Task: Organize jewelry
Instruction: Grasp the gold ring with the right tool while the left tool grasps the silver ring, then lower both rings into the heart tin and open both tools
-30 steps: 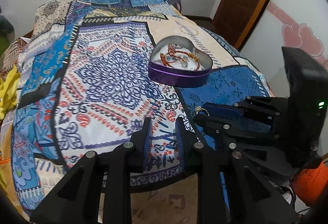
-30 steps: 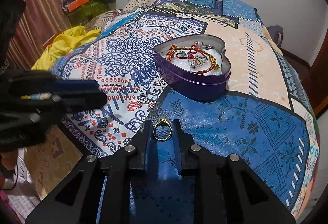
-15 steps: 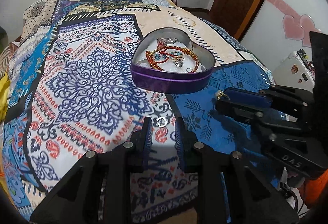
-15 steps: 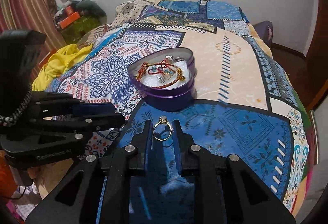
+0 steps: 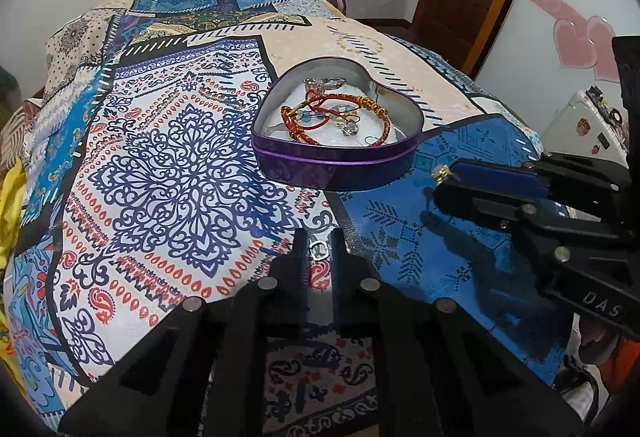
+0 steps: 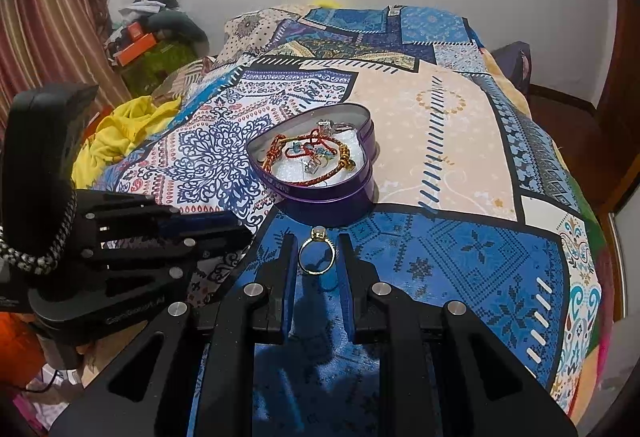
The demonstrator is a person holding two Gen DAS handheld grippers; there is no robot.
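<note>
- Heart-shaped purple metal tin [image 5: 336, 161]: glossy outside, bare silvery inside.
- Patterned patchwork cloth bedspread [image 6: 460, 141]: soft, matt.
- Gold metal ring [image 6: 317, 256]: shiny.
- Black plastic gripper fingers [image 6: 288, 269]: matt.

The left gripper [image 5: 319, 243] stood around a small silver ring [image 5: 319, 249]; contact between fingers and ring could not be determined. In the left wrist view, the gold ring [image 5: 441, 171] was mostly hidden behind the right gripper [image 5: 444, 183], only its top showing. Small items among the bracelets [image 6: 310, 153] in the heart-shaped tin [image 6: 362, 193] were too small to identify. The bed cover [image 6: 460, 141] was cut off by the lower frame edges.
</note>
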